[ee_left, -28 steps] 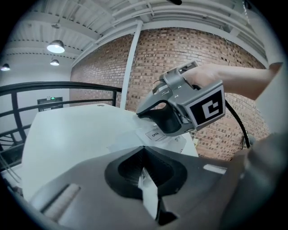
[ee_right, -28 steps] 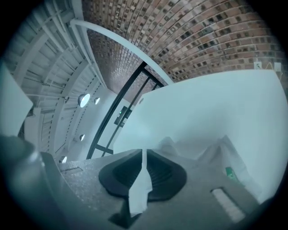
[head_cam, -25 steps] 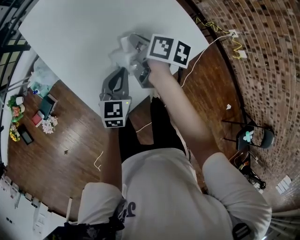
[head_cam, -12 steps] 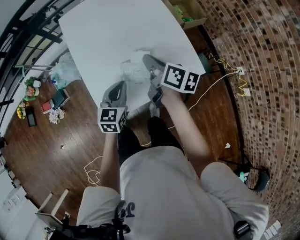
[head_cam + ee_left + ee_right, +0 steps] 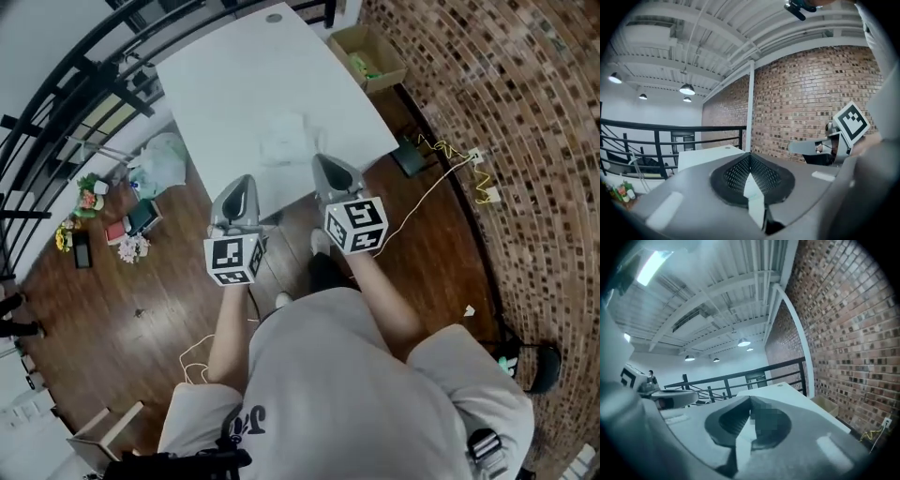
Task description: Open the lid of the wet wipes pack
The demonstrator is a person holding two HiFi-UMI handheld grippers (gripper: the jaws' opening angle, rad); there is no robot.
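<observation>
The left grey two-jaw gripper (image 5: 241, 183) and the right gripper (image 5: 325, 164) are both clenched on nothing, held off the near edge of the white table (image 5: 225, 84), probably to stay clear; the pale flat wet wipes pack (image 5: 284, 141) lies ahead between them, lid state unreadable

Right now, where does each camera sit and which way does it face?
Head view: on the person's head, looking steeply down at the table and wet wipes pack; shows torso, forearms, left gripper, right gripper.
Left gripper view: rides that gripper, faces the brick wall; own jaws show.
Right gripper view: likewise, faces the railing; own jaws show.
Shared: both gripper views catch the table.
</observation>
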